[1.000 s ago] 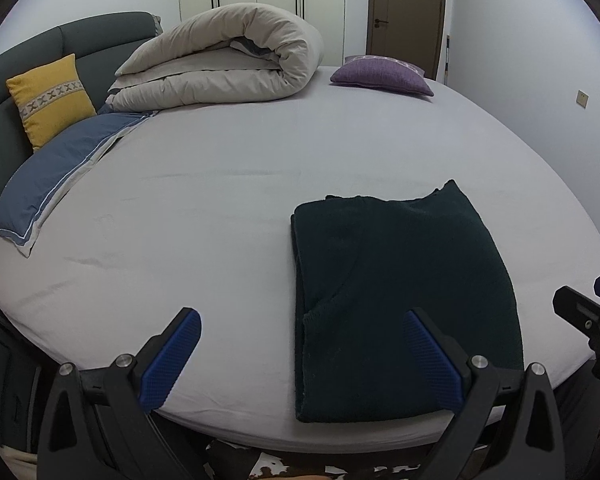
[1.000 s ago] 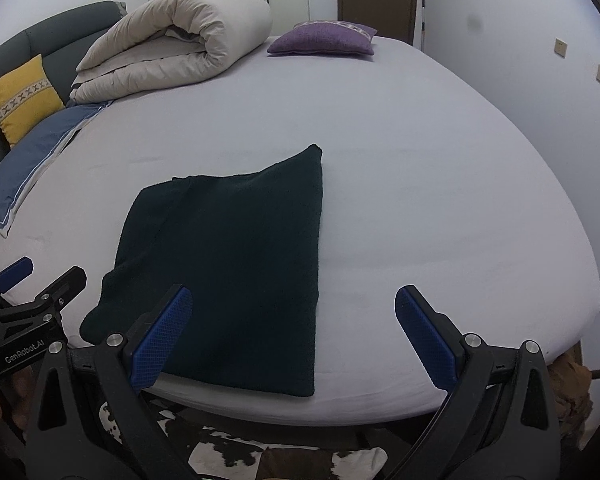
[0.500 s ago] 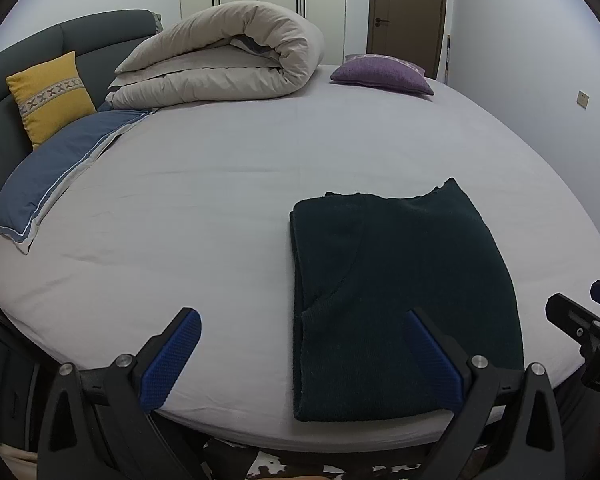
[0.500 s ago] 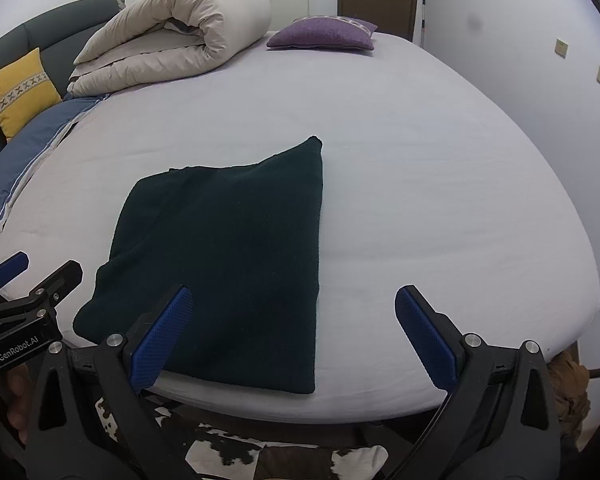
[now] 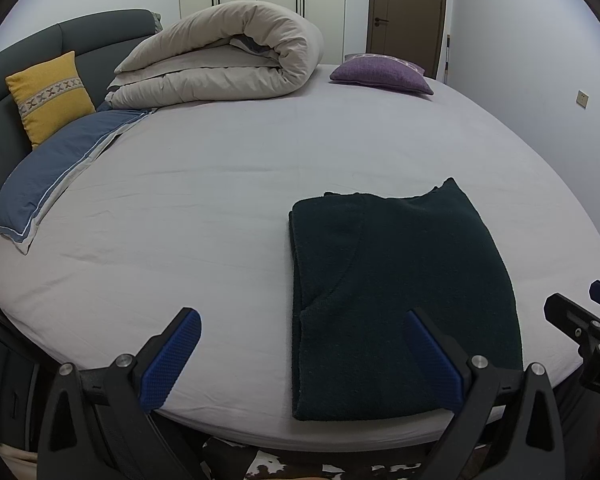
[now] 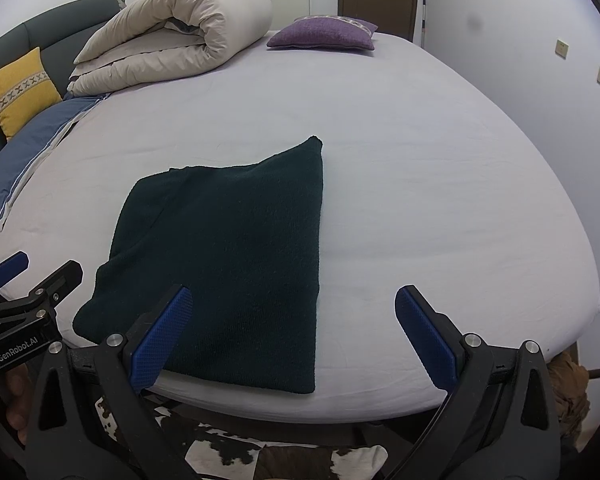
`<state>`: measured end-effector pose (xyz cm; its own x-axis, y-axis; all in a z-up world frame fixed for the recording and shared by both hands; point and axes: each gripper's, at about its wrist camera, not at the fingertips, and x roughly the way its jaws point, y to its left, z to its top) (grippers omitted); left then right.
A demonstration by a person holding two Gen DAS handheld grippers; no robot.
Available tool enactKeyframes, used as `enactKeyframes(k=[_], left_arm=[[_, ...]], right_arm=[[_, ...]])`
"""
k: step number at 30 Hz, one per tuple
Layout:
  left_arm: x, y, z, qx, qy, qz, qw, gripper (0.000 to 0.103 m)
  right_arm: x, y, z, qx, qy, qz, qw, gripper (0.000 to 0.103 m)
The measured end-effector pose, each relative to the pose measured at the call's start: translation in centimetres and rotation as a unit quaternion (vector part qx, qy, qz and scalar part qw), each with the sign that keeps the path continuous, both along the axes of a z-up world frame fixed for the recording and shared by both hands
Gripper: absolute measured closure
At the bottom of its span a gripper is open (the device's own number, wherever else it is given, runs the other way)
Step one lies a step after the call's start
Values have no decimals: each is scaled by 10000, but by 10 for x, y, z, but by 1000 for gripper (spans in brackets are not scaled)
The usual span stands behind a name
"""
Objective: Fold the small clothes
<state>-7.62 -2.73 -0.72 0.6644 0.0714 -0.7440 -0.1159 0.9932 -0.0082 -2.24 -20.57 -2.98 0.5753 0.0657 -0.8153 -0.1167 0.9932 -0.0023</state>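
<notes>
Since a second ago my right gripper (image 6: 288, 332) has eased slightly forward over the bed's near edge, while my left gripper (image 5: 300, 352) has barely shifted; both hang spread wide and grasp nothing. I see the dark green garment (image 6: 228, 248) lying folded flat on the grey sheet (image 5: 180, 208) by that near edge, with nothing between it and either tool. Well beyond it sit a rolled beige duvet (image 5: 228, 68), a purple cushion (image 6: 324, 32), a yellow cushion (image 5: 50, 96) and a blue pillow (image 5: 56, 172).
</notes>
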Motion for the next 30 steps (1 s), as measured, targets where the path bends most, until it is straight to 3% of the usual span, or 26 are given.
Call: enactKeyframes(k=[30], left_arm=[[-1, -4, 0, -4, 10, 14, 10000, 0]], right_arm=[[-2, 7, 1, -31, -19, -27, 10000, 0]])
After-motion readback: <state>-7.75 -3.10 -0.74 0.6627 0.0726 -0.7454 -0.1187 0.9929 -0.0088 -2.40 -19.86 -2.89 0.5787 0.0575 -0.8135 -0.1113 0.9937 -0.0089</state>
